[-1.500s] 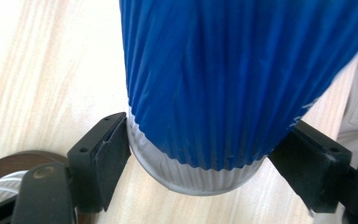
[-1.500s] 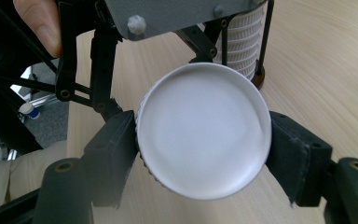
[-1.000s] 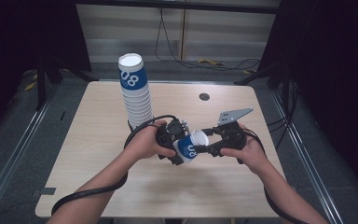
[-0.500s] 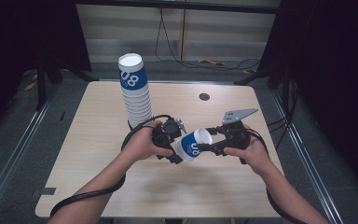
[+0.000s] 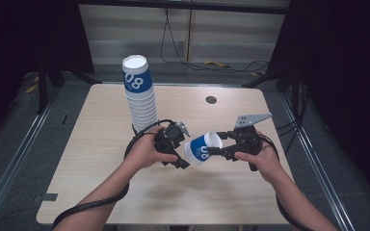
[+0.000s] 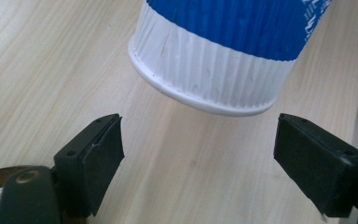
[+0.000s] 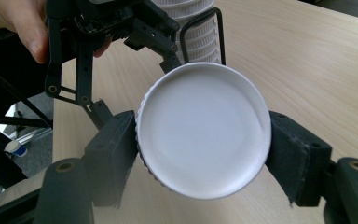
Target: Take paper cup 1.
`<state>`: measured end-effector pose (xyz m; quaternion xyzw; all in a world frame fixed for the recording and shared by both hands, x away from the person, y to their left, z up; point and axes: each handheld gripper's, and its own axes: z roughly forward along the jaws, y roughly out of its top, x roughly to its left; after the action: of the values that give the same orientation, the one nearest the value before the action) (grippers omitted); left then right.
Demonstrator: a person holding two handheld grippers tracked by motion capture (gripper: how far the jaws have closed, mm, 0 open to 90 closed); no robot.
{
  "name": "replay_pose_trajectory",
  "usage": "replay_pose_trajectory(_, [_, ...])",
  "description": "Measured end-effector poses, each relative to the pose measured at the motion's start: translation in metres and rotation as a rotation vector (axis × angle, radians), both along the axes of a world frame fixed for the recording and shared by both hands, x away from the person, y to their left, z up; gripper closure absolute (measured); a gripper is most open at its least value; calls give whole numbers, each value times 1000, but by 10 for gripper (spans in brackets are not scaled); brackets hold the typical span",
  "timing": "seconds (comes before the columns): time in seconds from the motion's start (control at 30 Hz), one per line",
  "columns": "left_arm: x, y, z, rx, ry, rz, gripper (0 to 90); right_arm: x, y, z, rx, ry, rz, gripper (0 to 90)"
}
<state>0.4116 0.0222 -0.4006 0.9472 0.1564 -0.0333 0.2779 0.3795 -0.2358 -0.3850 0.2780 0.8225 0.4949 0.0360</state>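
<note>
Behind the left gripper (image 5: pixel 182 144), the stack of cups (image 5: pixel 139 96) stands upright on the tabletop (image 5: pixel 101 159), probably the source or destination of the loose cup. That gripper's jaws have just been opening and now stand spread, nothing between them, the paper cup (image 5: pixel 203 148) hanging just ahead, apparently handed over. The right gripper (image 5: pixel 218 148) pinches the cup at its closed end, holding it on its side above the tabletop.

Blue-and-white paper cup (image 5: pixel 204 148), lying roughly level above the table, mouth apparently facing left, base facing right
</note>
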Motion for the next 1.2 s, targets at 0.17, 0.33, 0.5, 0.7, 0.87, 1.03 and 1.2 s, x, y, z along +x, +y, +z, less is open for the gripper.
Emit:
replay_pose_trajectory(0.17, [-1, 3, -3, -33, 11, 12, 157, 2, 0, -2, 8, 6, 7, 288])
replay_pose_trajectory(0.33, [0, 8, -5, -64, 7, 38, 156, 3, 1, -4, 13, 8, 0, 288])
replay_pose_trajectory(0.5, [-1, 10, -7, -86, 0, 52, 156, 4, 3, -5, 14, 15, -1, 288])
replay_pose_trajectory(0.7, [0, 10, -8, -97, -4, 44, 156, 4, 3, -6, 11, 14, -6, 288])
replay_pose_trajectory(0.87, [0, 8, -10, -96, 8, 46, 156, 4, 1, -6, 20, 19, -9, 288])
replay_pose_trajectory(1.03, [0, 4, -9, -110, 1, 41, 156, 3, 0, -7, 24, 23, -10, 288])
replay_pose_trajectory(1.2, [-1, 2, -9, -117, -13, 36, 155, 3, 2, -6, 33, 26, -10, 288])
